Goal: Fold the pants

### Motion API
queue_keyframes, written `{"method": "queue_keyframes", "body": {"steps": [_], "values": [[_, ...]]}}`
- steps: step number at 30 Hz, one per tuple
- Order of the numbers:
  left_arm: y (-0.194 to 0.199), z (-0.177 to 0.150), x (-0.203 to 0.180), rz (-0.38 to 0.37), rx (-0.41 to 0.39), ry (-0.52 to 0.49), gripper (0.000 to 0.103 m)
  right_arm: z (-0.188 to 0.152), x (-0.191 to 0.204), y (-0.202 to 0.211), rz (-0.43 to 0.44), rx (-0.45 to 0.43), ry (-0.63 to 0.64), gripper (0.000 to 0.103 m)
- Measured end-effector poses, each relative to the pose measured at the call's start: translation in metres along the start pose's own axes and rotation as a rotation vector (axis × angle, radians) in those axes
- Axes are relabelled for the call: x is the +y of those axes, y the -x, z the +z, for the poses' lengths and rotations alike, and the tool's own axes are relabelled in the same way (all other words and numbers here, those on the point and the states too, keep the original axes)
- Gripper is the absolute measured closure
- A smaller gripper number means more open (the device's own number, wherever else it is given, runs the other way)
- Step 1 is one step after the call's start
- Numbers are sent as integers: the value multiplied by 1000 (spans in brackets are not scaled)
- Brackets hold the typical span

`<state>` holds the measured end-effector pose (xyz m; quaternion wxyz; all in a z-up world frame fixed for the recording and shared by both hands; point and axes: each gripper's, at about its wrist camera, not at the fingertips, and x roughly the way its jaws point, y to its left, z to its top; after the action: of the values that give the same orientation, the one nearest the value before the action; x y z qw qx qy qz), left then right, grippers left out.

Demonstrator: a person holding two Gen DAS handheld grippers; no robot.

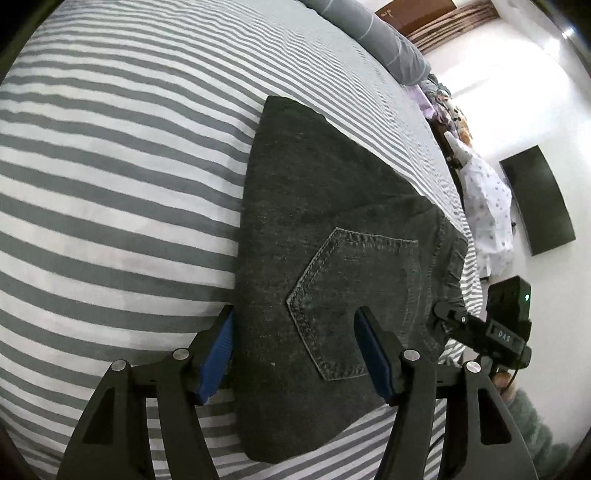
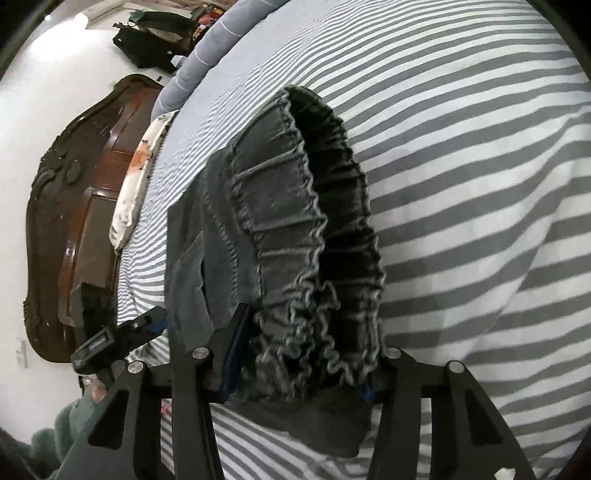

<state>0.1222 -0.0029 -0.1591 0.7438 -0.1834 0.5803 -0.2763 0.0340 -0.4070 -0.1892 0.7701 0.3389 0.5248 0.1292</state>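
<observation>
Dark grey denim pants (image 1: 325, 221) lie folded lengthwise on the striped bed, back pocket (image 1: 354, 302) facing up. My left gripper (image 1: 293, 350) is open, its blue pads (image 1: 218, 354) straddling the pants near the pocket, nothing pinched. In the right wrist view the elastic ruffled waistband (image 2: 295, 236) of the pants bunches up between my right gripper's fingers (image 2: 303, 354), which stand wide apart around the fabric. The right gripper also shows in the left wrist view (image 1: 450, 317), at the waistband edge.
The bed has a grey-and-white striped sheet (image 1: 110, 184). A grey bolster (image 1: 373, 33) lies at the far end. A wooden headboard (image 2: 74, 206) and a pillow (image 2: 136, 177) sit left in the right view. A dark TV (image 1: 539, 199) hangs on the wall.
</observation>
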Motion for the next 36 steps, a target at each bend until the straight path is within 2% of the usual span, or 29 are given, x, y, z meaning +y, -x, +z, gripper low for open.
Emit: {"method": "queue_keyframes", "body": {"steps": [4,9,10,13,16,17,23,32,36], "values": [[-2,2,-6,22,1,-8,35,2,1,-2,5,1,-7,55],[-4,2,-19,95,13,-29,35,3,-1,-4,5,3,-9,54],[-4,2,-20,101,12,-29,37,3,-1,-5,6,4,-12,54],[-3,1,-19,151,4,-23,54,2,-6,-3,9,9,-17,54],[-1,1,-17,156,-3,-9,68,2,-4,-6,7,11,-14,53],[-1,1,-17,159,-4,-7,69,2,-3,-6,5,11,-12,53],[-6,1,-25,217,-6,-53,69,-1,-2,-6,-10,14,4,51],[-13,2,-34,254,-10,-80,67,-4,8,-13,-32,19,6,50],[-15,4,-39,278,-4,-86,66,-8,21,-14,-113,-3,40,57]]}}
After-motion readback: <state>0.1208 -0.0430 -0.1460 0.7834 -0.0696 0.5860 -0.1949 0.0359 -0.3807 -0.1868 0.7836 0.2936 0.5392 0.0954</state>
